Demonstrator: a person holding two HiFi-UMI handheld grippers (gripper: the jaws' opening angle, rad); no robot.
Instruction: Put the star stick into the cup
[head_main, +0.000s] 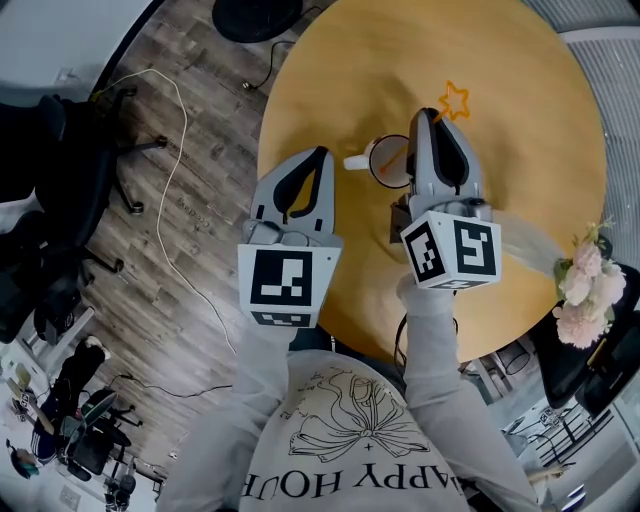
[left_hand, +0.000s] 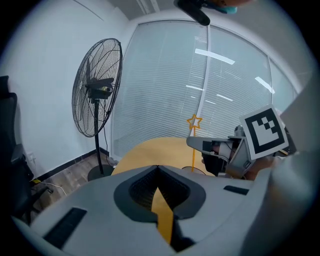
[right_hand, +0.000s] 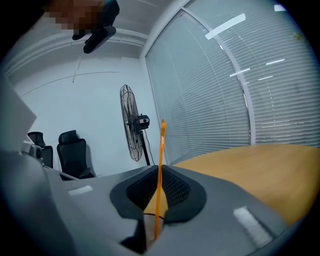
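The orange star stick (head_main: 455, 100) stands nearly upright, its star past the tip of my right gripper (head_main: 425, 115). That gripper is shut on the thin stick (right_hand: 160, 150), which runs up through the slit between its jaws in the right gripper view. The white cup (head_main: 383, 155) stands on the round yellow table (head_main: 520, 120), just below and left of the right gripper's tip, and the stick's lower end reaches down into it. From the left gripper view, the star (left_hand: 194, 121) rises above the right gripper (left_hand: 192, 143). My left gripper (head_main: 320, 153) hovers left of the cup, shut and holding nothing.
Pink flowers (head_main: 585, 285) sit at the table's right edge. Black office chairs (head_main: 60, 170) and a loose cable (head_main: 180, 160) are on the wood floor to the left. A standing fan (left_hand: 97, 95) is by the blinds beyond the table.
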